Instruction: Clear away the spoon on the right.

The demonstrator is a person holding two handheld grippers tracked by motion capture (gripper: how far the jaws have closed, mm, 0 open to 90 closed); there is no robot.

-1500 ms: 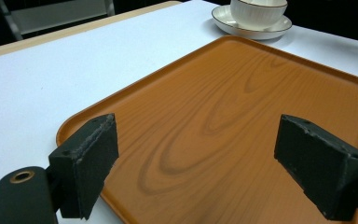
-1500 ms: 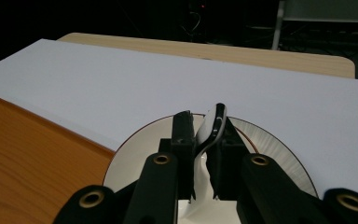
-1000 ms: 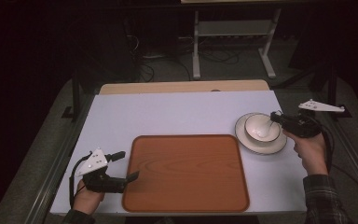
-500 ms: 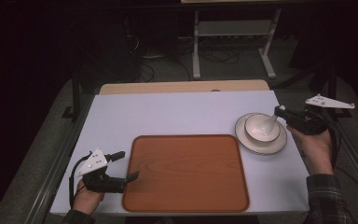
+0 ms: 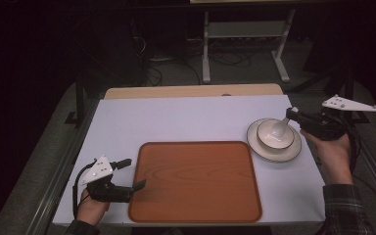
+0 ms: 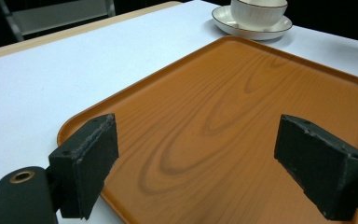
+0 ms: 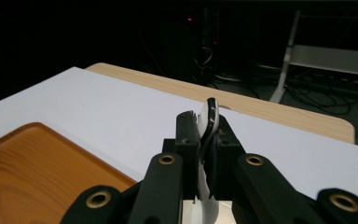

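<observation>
White spoon point(image 5: 279, 128) pinched by the handle in the right gripper point(image 5: 293, 116), jaws narrow and clamped on it, bowl end hanging over the cup point(image 5: 275, 134); seen edge-on between the pads in the right gripper view point(image 7: 208, 122); cup seated on a saucer point(image 5: 289, 151) at the right of the white table point(image 5: 186, 120); beside it, a brown tray point(image 5: 196, 181); at the tray's near left corner, left gripper point(image 5: 136, 175), jaws wide, holding nothing.

spoon point(image 7: 208, 122) handle hidden between closed jaws at lower centre, tray point(image 6: 242, 116) cut off at right and bottom edges, saucer point(image 6: 256, 31) clipped at top
</observation>
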